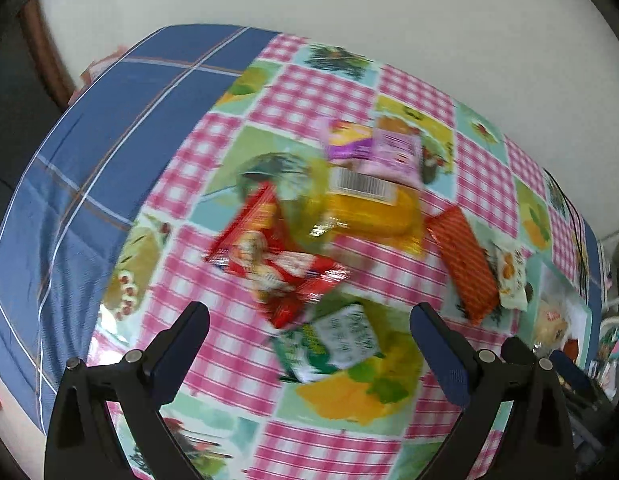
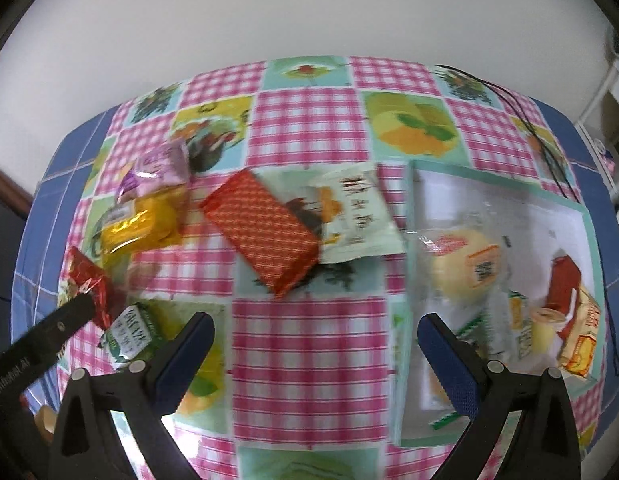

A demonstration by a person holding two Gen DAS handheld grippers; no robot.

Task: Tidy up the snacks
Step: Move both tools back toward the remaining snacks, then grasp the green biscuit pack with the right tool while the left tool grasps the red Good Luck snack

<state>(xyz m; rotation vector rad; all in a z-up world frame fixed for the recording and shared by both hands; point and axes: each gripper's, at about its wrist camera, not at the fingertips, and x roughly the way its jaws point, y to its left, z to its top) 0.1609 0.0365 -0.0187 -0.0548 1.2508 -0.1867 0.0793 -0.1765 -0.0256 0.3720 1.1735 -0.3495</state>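
Checked oilcloth covers the worktop (image 2: 309, 344). Both the left tool (image 1: 309, 320) and right tool (image 2: 315, 330) are spread, empty. Slippery overlapped packets, like the green packet (image 1: 341, 340), may be pushed aside rather than pinched.

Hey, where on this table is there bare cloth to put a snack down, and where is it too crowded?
Bare cloth lies in front of the right gripper, between the orange packet and the tray, and along the far edge. It is crowded at the yellow packet, red packet and green packet cluster.
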